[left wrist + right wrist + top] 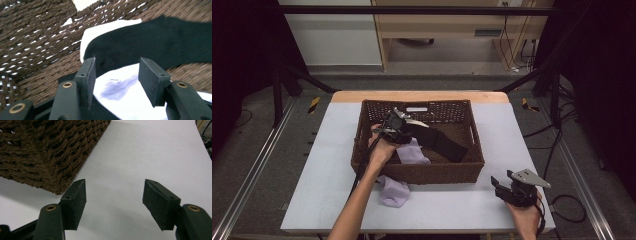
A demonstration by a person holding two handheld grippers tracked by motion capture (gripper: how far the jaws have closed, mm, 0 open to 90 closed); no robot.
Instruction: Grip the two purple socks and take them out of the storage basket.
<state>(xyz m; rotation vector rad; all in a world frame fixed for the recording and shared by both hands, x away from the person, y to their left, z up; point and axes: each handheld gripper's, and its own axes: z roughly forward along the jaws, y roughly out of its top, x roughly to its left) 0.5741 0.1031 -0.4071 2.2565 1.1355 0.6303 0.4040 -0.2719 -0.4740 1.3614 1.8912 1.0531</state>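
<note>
A brown wicker basket [432, 173] stands in the middle of the white table [329, 175]. Inside it lies a long black sock [443, 143], and a lavender cloth [412, 153] hangs over the front wall onto the table. My left gripper [398, 123] is inside the basket at its left, open. In the left gripper view its jaws [116, 67] straddle a pale cloth with a purple patch [120, 88], with the black sock [162, 42] just beyond. My right gripper [497, 184] is open above the table at the front right, with nothing between its fingers [115, 187].
A white piece [100, 31] pokes out from under the black sock by the basket's woven wall [37, 37]. The basket's near right corner [45, 150] lies left of the right gripper, with bare table [140, 152] ahead. Metal frame rails run along both table sides.
</note>
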